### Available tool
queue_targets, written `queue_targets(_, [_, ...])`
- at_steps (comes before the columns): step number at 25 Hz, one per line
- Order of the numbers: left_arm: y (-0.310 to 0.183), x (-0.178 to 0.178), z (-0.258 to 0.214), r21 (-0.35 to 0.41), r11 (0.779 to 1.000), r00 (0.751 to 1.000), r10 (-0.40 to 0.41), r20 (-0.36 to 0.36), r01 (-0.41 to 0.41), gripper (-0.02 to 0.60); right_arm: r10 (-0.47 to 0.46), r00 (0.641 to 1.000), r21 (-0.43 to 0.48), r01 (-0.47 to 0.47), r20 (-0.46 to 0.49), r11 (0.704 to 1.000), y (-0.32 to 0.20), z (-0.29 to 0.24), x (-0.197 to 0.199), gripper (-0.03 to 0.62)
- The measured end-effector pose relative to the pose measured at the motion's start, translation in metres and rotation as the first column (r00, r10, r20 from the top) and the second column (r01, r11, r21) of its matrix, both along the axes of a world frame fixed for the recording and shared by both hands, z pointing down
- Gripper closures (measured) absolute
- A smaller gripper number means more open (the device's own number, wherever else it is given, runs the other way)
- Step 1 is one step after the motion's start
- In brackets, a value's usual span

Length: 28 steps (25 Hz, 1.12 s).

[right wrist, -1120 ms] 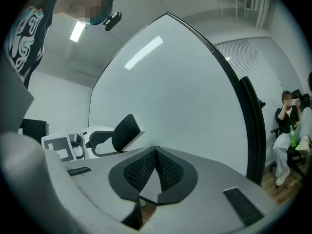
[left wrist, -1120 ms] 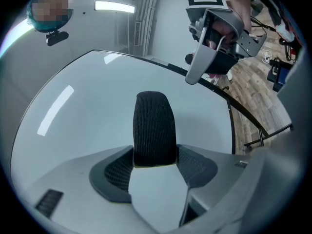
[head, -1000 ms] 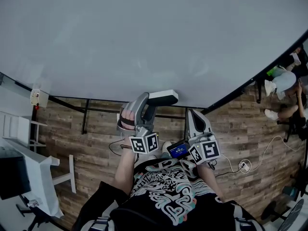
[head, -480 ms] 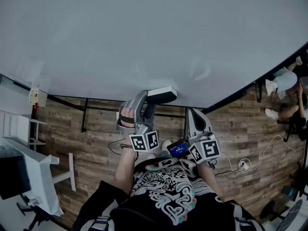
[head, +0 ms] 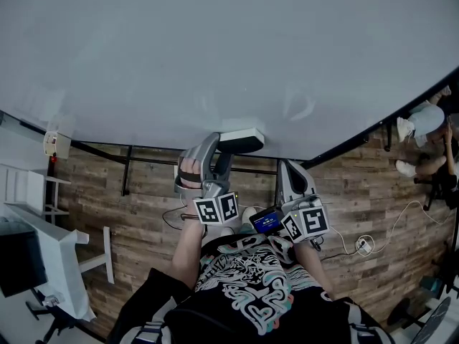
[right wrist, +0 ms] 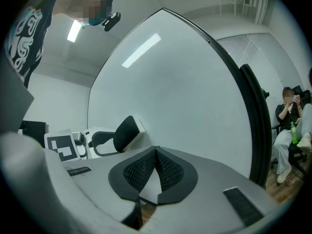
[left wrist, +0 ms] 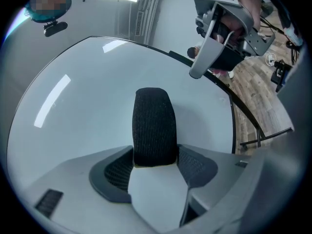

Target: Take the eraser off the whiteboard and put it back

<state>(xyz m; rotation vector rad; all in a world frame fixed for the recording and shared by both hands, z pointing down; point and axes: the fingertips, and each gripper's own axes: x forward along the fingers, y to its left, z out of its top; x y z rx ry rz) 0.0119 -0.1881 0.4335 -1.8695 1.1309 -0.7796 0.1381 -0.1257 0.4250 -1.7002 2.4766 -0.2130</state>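
The eraser, white-backed with a black felt face, is held at the lower edge of the big whiteboard. My left gripper is shut on it, both pads pressing its sides. I cannot tell whether the eraser touches the board. In the right gripper view the eraser shows at the left, close against the board. My right gripper hovers beside the left one, just below the board's edge. Its jaws are shut with nothing between them.
The board's black frame and stand legs run over the wooden floor. A white desk stands at the left. A cable and power strip lie on the floor at the right. A person sits at the far right.
The left gripper has tilted a little and nudged the eraser slightly closer to the board. The right gripper has kept still.
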Motion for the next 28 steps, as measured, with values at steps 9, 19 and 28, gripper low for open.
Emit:
queue_targets(9, [-0.0033, 0.0004, 0.0012, -0.007, 1.0, 1.0, -0.013, -0.021, 0.013, 0.307, 0.008, 1.0, -0.011, -0.008, 0.004, 1.0, 0.0023, 0.0012, 0.0043, 0.58])
queue_targets(19, [-0.0037, 0.0036, 0.0008, -0.002, 1.0, 0.999, 0.002, -0.043, -0.002, 0.263, -0.004, 1.0, -0.021, 0.005, 0.008, 1.0, 0.0012, 0.0031, 0.0015, 0.58])
queue_targets(28, [0.0047, 0.0048, 0.0054, -0.034, 0.999, 0.997, 0.036, -0.066, -0.038, 0.228, -0.009, 1.0, -0.026, 0.009, 0.008, 1.0, 0.0045, 0.0019, -0.0037, 0.58])
